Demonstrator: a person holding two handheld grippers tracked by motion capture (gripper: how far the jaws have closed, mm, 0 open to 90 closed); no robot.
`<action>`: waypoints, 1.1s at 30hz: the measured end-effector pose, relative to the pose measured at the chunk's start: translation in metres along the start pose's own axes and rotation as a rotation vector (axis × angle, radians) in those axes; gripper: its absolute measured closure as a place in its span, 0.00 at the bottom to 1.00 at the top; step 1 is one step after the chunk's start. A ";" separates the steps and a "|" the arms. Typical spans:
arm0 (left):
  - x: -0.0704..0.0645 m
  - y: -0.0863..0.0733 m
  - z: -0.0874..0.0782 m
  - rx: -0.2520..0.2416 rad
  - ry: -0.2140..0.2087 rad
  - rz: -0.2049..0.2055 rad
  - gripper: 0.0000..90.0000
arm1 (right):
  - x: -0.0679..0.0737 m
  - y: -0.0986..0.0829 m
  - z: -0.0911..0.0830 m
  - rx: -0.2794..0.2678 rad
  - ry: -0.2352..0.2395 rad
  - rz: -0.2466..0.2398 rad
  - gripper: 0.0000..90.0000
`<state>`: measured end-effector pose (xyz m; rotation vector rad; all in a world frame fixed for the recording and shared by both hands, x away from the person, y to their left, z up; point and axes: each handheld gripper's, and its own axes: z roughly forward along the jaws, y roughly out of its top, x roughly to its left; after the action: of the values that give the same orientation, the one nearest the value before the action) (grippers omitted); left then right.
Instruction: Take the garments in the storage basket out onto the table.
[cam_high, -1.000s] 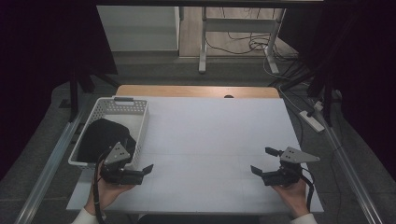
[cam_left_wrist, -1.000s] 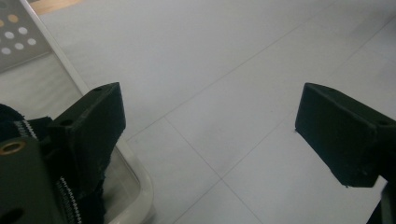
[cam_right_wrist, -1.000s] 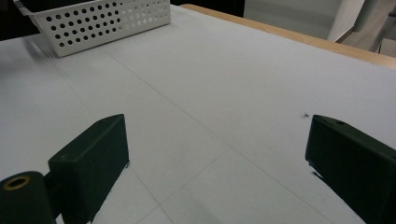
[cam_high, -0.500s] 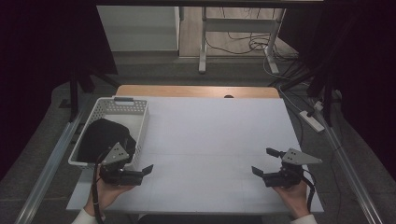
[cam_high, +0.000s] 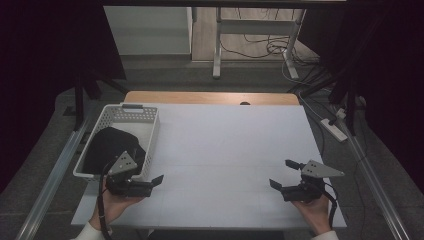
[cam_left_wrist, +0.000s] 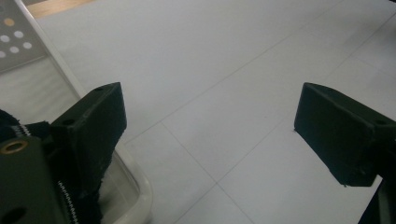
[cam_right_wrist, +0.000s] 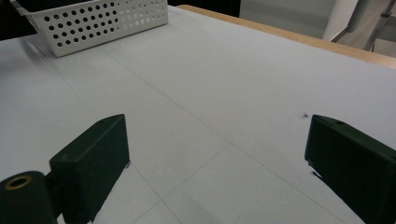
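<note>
White counter (cam_high: 225, 150) | dark garment (cam_high: 107, 145) in basket (cam_high: 150, 131), just behind left gripper (cam_high: 150, 183), nearer hand | right gripper (cam_high: 285, 175) well apart | both jaws apart, empty

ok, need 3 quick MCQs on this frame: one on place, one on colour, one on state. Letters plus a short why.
1. Where does the white perforated basket sit on the table?
A. far right corner
B. left side
C. centre

2. What colour is the cloth in the basket?
A. black
B. red
C. yellow

3. How do the jaws of the left gripper and right gripper stand?
A. both shut
B. left shut, right open
C. both open

Answers:
1 B: in the high view the basket lies along the table's left edge, by the left gripper.
2 A: the bundle inside is dark black against the white walls.
3 C: each gripper view shows its two jaws wide apart over bare table, nothing between them.
</note>
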<state>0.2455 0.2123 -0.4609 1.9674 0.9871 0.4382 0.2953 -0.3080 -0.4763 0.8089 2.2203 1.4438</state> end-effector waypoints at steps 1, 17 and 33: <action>0.000 0.000 0.000 0.000 0.002 -0.001 0.11 | 0.000 0.000 0.000 0.001 0.000 0.000 0.07; 0.006 0.003 -0.007 -0.008 0.017 -0.007 0.11 | 0.000 -0.002 0.000 0.008 -0.007 -0.003 0.07; 0.017 0.011 -0.019 -0.021 0.032 -0.020 0.11 | 0.000 -0.002 0.002 0.013 -0.007 0.001 0.07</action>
<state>0.2493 0.2324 -0.4420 1.9355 1.0180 0.4685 0.2956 -0.3069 -0.4792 0.8183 2.2265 1.4257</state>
